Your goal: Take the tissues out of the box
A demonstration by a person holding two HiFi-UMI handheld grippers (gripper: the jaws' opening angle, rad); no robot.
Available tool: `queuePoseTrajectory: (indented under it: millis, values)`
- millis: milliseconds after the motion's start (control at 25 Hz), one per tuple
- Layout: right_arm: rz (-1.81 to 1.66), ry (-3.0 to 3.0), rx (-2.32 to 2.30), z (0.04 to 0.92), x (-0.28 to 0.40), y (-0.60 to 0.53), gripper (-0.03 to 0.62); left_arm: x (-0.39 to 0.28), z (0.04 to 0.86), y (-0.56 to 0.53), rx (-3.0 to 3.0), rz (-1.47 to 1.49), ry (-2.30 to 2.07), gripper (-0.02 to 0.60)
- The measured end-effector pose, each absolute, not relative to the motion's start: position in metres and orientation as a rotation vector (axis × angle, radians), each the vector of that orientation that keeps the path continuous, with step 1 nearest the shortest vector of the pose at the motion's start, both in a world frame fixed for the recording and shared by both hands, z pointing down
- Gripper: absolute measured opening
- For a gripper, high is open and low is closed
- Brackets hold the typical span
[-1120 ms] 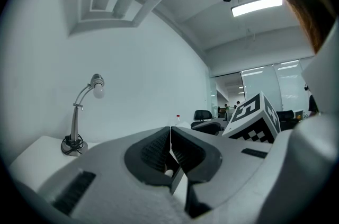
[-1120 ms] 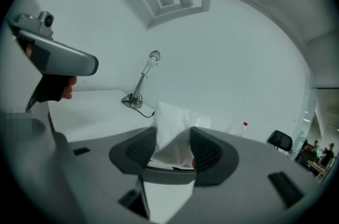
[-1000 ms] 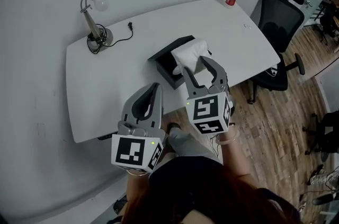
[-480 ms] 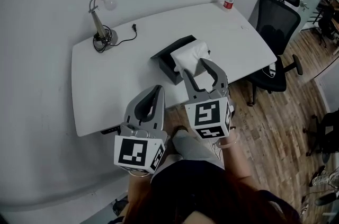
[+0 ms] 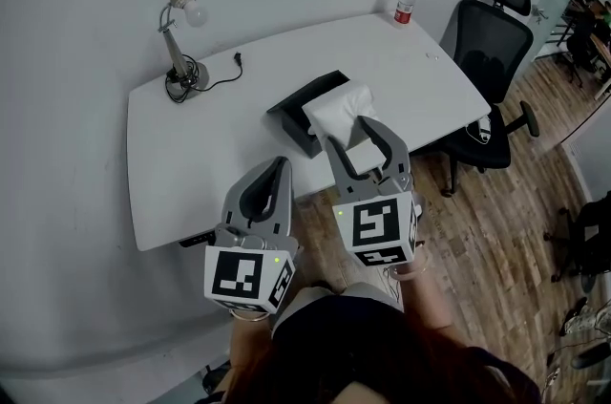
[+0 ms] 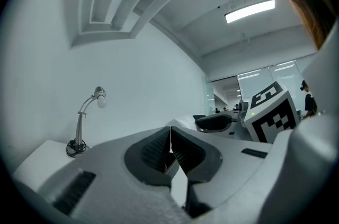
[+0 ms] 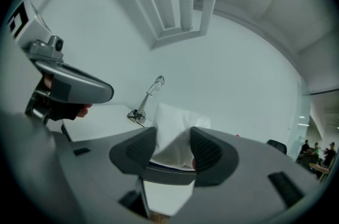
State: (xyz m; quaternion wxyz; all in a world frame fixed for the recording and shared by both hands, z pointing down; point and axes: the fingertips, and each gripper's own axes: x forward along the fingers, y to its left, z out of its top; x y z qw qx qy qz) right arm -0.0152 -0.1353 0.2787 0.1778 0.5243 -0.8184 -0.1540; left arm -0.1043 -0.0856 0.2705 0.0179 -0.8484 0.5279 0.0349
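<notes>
A black tissue box point(image 5: 302, 109) lies near the front edge of the white table point(image 5: 191, 163), with a white tissue point(image 5: 339, 104) standing out of its top. My right gripper point(image 5: 351, 133) hangs open just short of it, nothing pressed between its fingers. In the right gripper view the tissue point(image 7: 175, 125) shows through the gap of the right gripper point(image 7: 174, 144), beyond the pads. My left gripper point(image 5: 278, 163) is shut and empty, held off the table's front edge, to the left of the right one. In its own view the left gripper point(image 6: 170, 135) has its jaws closed together.
A desk lamp point(image 5: 179, 39) with a loose cord stands at the table's back left. A bottle with a red cap point(image 5: 406, 3) is at the back right corner. A black office chair point(image 5: 492, 58) stands at the table's right end on wooden floor. A wall lies behind.
The head view has shifted a little. Both grippers sit slightly lower in the picture, and the right one stays open in front of the tissue. The tissue and box have not moved.
</notes>
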Motion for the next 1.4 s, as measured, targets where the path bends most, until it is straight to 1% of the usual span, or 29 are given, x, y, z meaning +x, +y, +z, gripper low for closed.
queuePoseTrajectory:
  millis: [400,1400]
  values:
    - [-0.464,-2.406,1.456,0.266,0.001,-0.108,0.215,-0.081,0.265,-0.071,-2.599,0.102,1.666,0.026]
    - [-0.446,-2.532,1.390,0.249,0.067,-0.030,0.212,-0.012,0.256,-0.009,-2.527,0.035,1.742,0.026]
